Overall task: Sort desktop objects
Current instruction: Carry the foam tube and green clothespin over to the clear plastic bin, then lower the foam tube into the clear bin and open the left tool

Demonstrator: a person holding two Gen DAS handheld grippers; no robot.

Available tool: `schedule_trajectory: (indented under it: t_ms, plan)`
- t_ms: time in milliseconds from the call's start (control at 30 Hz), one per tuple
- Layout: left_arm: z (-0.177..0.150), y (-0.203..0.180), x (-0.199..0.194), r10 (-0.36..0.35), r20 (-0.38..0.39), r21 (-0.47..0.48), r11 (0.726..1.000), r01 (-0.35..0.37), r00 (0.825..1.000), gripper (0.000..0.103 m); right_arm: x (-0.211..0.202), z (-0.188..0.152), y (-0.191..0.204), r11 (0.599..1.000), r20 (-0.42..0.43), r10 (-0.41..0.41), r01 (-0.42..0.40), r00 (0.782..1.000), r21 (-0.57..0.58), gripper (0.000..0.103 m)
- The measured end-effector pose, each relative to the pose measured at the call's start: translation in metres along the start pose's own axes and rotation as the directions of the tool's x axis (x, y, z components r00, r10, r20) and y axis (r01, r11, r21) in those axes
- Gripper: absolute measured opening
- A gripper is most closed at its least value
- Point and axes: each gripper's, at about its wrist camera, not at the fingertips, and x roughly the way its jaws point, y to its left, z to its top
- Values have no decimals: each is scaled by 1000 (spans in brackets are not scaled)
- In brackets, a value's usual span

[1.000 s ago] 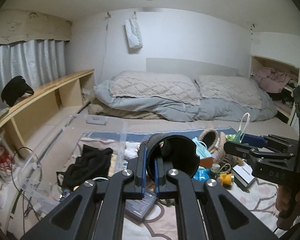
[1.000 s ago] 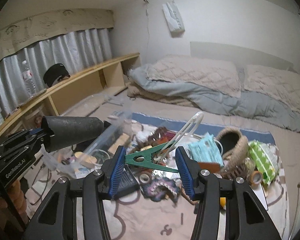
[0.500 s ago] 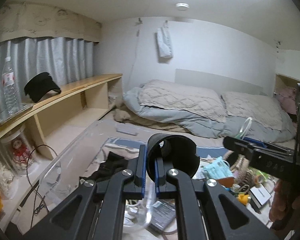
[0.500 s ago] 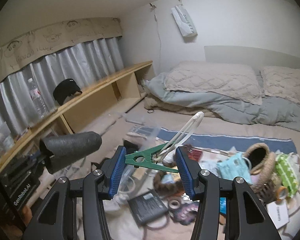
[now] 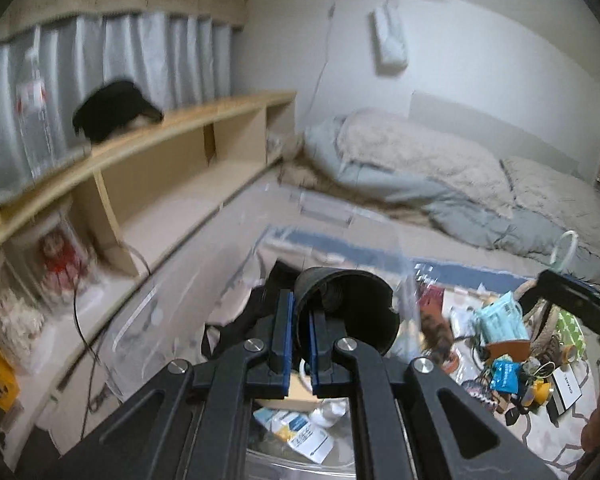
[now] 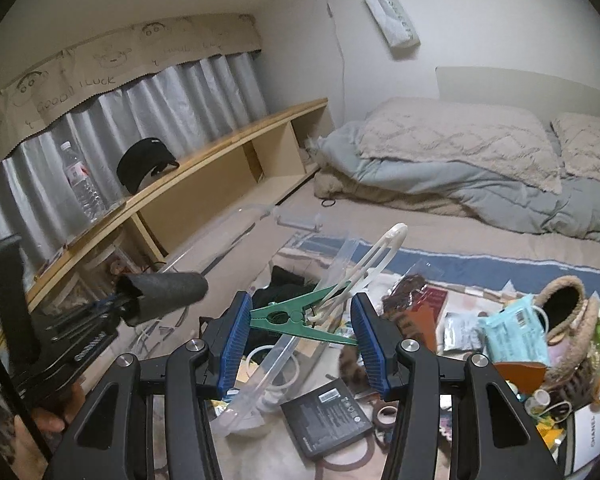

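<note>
Left wrist view shows the left gripper (image 5: 299, 338) with its jaws pinching the wall of a black foam tube (image 5: 346, 314) above a clear plastic box (image 5: 172, 320), while the right gripper (image 6: 300, 330) holds a green clothes peg (image 6: 296, 318) between its jaws over the messy rug (image 6: 480, 262).

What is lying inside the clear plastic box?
Inside the clear plastic box, a black cloth and white rings are visible. The hand-held grippers cover its near part, and the blur hides details.
</note>
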Motion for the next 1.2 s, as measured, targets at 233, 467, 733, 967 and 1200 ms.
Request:
schedule_trajectory:
  t_ms: [233,467,733,967,1200]
  plan:
    - [-11,19,33,97,-104,-37,994,-101,990,7,14,-1,5,1000,-27,16,-16,999,0,52]
    - [-17,32,47,177,-140,-31,983,-183,974,8,24,-7,16,999,-60,25,-27,998,-20,52]
    - [-19,35,42,228,-113,13,974,-228,967,61,26,-11,28,998,-77,36,-40,996,-45,52]
    - [-19,27,27,239,-45,76,969,-235,970,61,34,-17,38,997,-101,41,-47,994,-59,52]
    - [-20,30,15,211,-22,65,976,-209,977,61,48,-18,57,992,-128,89,-99,988,-75,52]
